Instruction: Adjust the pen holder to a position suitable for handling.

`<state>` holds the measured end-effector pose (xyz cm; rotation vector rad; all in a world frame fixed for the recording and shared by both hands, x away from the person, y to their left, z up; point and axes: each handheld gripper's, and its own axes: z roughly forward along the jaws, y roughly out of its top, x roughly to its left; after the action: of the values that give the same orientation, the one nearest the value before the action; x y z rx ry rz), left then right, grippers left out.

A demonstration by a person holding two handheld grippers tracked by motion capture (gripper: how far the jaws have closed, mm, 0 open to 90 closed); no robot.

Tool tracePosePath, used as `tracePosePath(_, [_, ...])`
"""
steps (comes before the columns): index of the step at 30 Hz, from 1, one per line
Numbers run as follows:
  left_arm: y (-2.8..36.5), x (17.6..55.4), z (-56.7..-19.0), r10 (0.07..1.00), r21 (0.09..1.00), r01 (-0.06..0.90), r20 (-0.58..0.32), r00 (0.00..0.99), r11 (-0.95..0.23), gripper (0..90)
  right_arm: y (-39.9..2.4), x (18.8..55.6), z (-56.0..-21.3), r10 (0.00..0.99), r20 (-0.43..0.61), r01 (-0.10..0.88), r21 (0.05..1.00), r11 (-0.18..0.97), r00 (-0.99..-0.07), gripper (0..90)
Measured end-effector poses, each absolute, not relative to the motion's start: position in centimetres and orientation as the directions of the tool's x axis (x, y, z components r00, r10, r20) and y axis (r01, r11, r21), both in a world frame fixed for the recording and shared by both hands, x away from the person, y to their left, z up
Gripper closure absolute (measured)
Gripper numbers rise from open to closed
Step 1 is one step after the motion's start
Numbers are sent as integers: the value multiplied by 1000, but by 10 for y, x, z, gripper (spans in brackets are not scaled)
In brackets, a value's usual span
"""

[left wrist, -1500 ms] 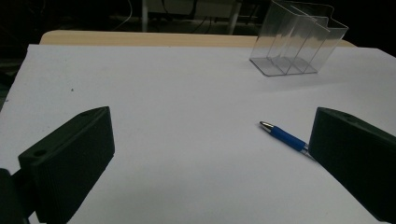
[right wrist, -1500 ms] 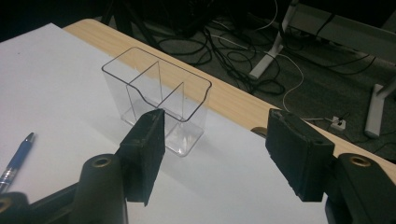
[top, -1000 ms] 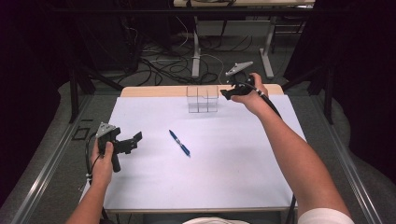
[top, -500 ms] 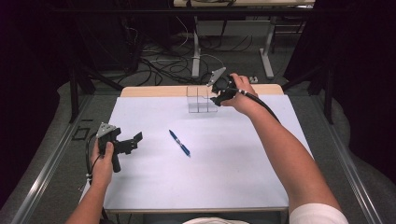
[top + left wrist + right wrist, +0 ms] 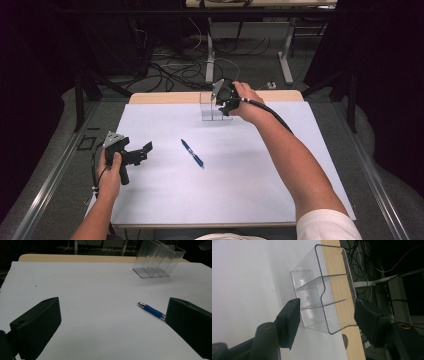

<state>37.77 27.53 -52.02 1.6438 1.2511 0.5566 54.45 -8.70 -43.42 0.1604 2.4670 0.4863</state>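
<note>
Two grippers over one table [image 5: 150, 97]: wooden top, edge showing at 12 o'clock.
Sheet: white paper sheet [image 5: 240, 200] covers nearly the whole top.
Right forearm: person's right arm [image 5: 300, 165] reaches in from 5 o'clock toward 12 o'clock.
Organizer: clear plastic three-compartment organizer [image 5: 210, 107], upright at 12 o'clock on the sheet's far edge; compartments open upward [image 5: 319, 295].
Right gripper: right gripper [image 5: 223, 100] at the organizer's top, 12 o'clock; in the right gripper view the jaws straddle the end compartment, one outside each long wall; jaws have just been closing a little, organizer between them, gaps visible, pads not pressing [image 5: 327, 315].
Left gripper: left gripper [image 5: 145, 150] at 9 o'clock, low over the sheet, jaws wide apart, nothing between them [image 5: 112, 322].
Pen: blue ballpoint pen [image 5: 192, 153] lies flat near centre, tip toward 11 o'clock, well apart from the organizer; seen just inside the jaw at 3 o'clock in the left gripper view [image 5: 152, 310].
</note>
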Motion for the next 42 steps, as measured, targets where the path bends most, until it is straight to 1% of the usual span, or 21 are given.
tracePosePath(1, [275, 378, -520, 910, 882, 471, -188, 368, -8, 1, -85, 547, -436, 216, -559, -16, 380, 925, -801, 398])
tracePosePath(5, [276, 377, -520, 911, 881, 474, -192, 366, -5, 1, -79, 551, -438, 165, -568, -21, 307, 952, -806, 446])
tracePosePath(9, [276, 377, -520, 911, 881, 473, -191, 366, -5, 1, -74, 556, -445, 146, -573, -43, 302, 952, -806, 483])
tracePosePath(10, [277, 377, -520, 911, 881, 473, -191, 365, -5, 1, -73, 556, -446, 151, -563, -29, 297, 954, -813, 490])
tracePosePath(12, [277, 376, -520, 912, 880, 475, -191, 364, -5, 1, -71, 559, -448, 148, -561, -32, 299, 954, -815, 506])
tracePosePath(14, [277, 376, -521, 913, 881, 473, -194, 360, 1, 1, -70, 560, -452, 160, -554, -29, 316, 948, -817, 513])
tracePosePath(16, [277, 376, -521, 913, 880, 474, -194, 358, 1, 1, -69, 563, -453, 144, -549, -34, 300, 953, -824, 517])
tracePosePath(20, [277, 375, -520, 914, 880, 476, -197, 356, 4, 1, -66, 567, -459, 150, -545, -33, 312, 950, -825, 520])
tracePosePath(21, [277, 375, -520, 914, 879, 476, -196, 355, 4, 1, -66, 566, -460, 157, -533, -16, 305, 952, -831, 521])
tracePosePath(22, [277, 375, -521, 914, 879, 476, -197, 355, 5, 1, -65, 568, -462, 144, -542, -33, 303, 952, -828, 522])
tracePosePath(23, [278, 375, -521, 914, 879, 476, -198, 355, 6, 1, -64, 567, -463, 157, -527, -16, 309, 951, -835, 522])
tracePosePath(25, [277, 376, -521, 914, 880, 474, -196, 355, 5, 1, -63, 568, -465, 140, -537, -32, 298, 954, -832, 524])
tracePosePath(26, [278, 375, -520, 914, 879, 477, -196, 356, 3, 0, -62, 568, -468, 155, -529, -28, 320, 947, -834, 527])
tracePosePath(27, [278, 375, -520, 914, 879, 477, -196, 356, 3, 1, -62, 569, -466, 143, -525, -19, 292, 956, -839, 528])
tracePosePath(28, [278, 375, -520, 913, 879, 477, -196, 357, 2, 1, -61, 569, -466, 138, -524, -19, 284, 959, -840, 530])
tracePosePath(29, [278, 375, -520, 913, 879, 477, -196, 358, 2, 1, -61, 569, -470, 157, -527, -24, 320, 947, -835, 533])
tracePosePath(30, [278, 375, -520, 912, 880, 476, -196, 359, 2, 1, -61, 570, -468, 142, -525, -21, 292, 956, -839, 534])
tracePosePath(31, [278, 375, -520, 912, 880, 476, -197, 360, 2, 1, -61, 571, -470, 148, -531, -27, 308, 951, -835, 535])
tracePosePath(38, [278, 375, -520, 911, 879, 477, -203, 360, 7, 0, -60, 574, -474, 155, -510, -3, 297, 955, -846, 545])
tracePosePath(39, [278, 375, -520, 911, 878, 479, -205, 359, 9, 0, -60, 575, -476, 156, -515, -15, 312, 950, -843, 547])
tracePosePath(42, [278, 375, -520, 910, 876, 482, -209, 358, 11, 1, -58, 575, -478, 148, -512, -10, 294, 956, -846, 553])
